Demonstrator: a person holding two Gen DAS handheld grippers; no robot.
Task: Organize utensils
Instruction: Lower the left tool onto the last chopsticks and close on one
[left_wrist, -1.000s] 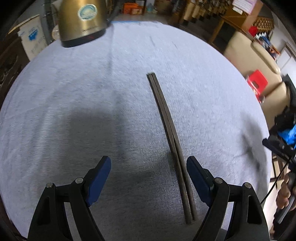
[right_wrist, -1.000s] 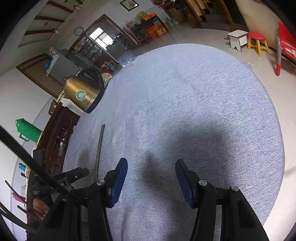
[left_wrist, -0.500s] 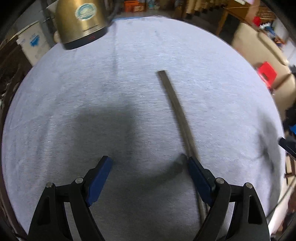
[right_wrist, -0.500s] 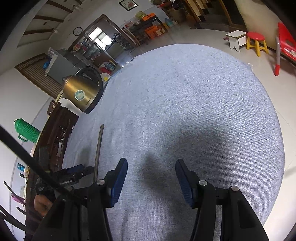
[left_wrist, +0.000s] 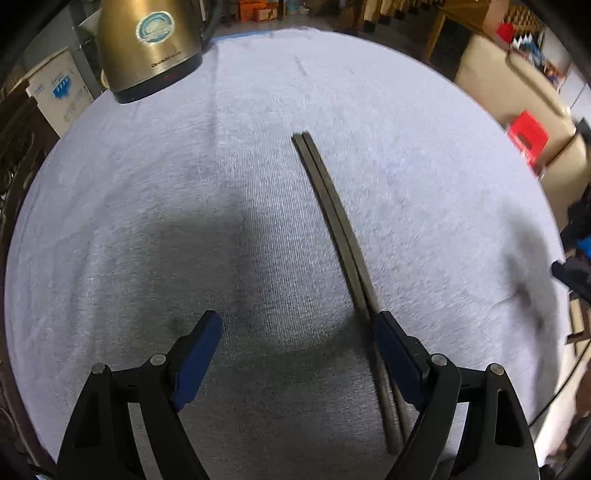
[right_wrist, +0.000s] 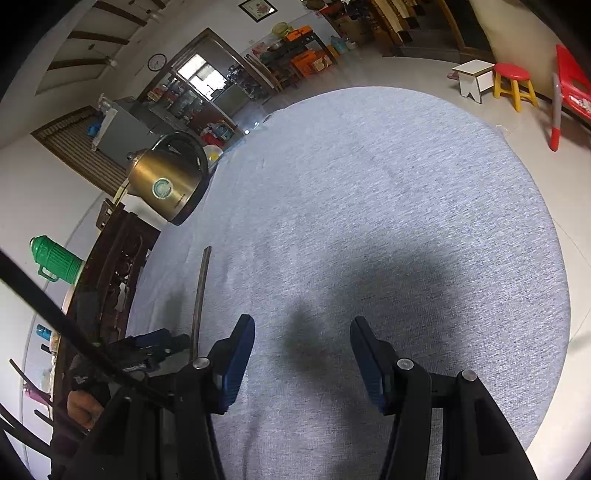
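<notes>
Altogether, two chopsticks (left_wrist: 340, 236) lie together beside one kettle (left_wrist: 149, 44).

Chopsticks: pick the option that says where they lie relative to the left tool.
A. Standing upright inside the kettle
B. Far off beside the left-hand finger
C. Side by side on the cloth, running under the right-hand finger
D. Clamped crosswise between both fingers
C: in the left wrist view the chopsticks lie side by side on the grey cloth, their near part passing under the right-hand finger of the open left tool.
</notes>
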